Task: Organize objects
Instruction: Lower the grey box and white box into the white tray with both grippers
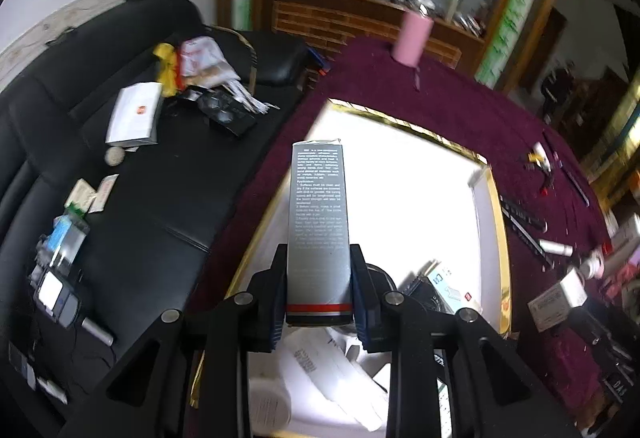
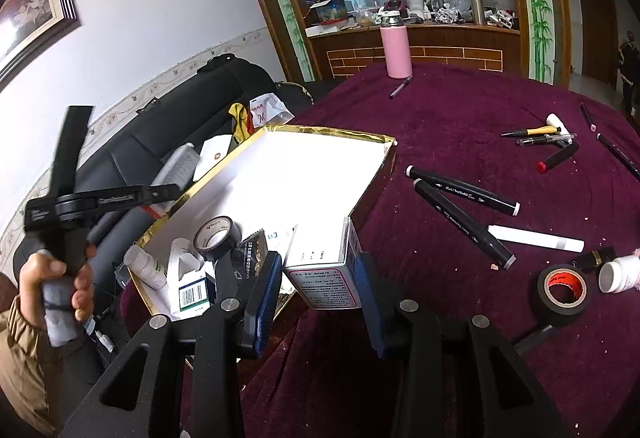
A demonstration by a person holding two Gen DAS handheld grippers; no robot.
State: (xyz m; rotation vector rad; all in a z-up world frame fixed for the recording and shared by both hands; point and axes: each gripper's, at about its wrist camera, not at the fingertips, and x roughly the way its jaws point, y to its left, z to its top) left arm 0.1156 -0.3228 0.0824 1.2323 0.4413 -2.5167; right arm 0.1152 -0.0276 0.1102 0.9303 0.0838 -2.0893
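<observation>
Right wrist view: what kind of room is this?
Probably a home living room: a black leather sofa by the wall, a table under a purple cloth, and a wooden counter cluttered with bottles behind it.

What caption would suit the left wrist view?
Left gripper holds a tall grey carton above the gold-rimmed box.

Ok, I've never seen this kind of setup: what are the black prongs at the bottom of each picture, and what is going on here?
No robot here: a person holds a handheld gripper in each hand, and each carries a camera looking along its jaws. In the left wrist view, the left gripper is closed on a tall grey carton above the gold-rimmed white box. In the right wrist view, the right gripper grips a small white carton at that box's near edge. The box already holds a tape roll and packets. Markers, another tape roll and a pink bottle lie on the purple tablecloth.
</observation>
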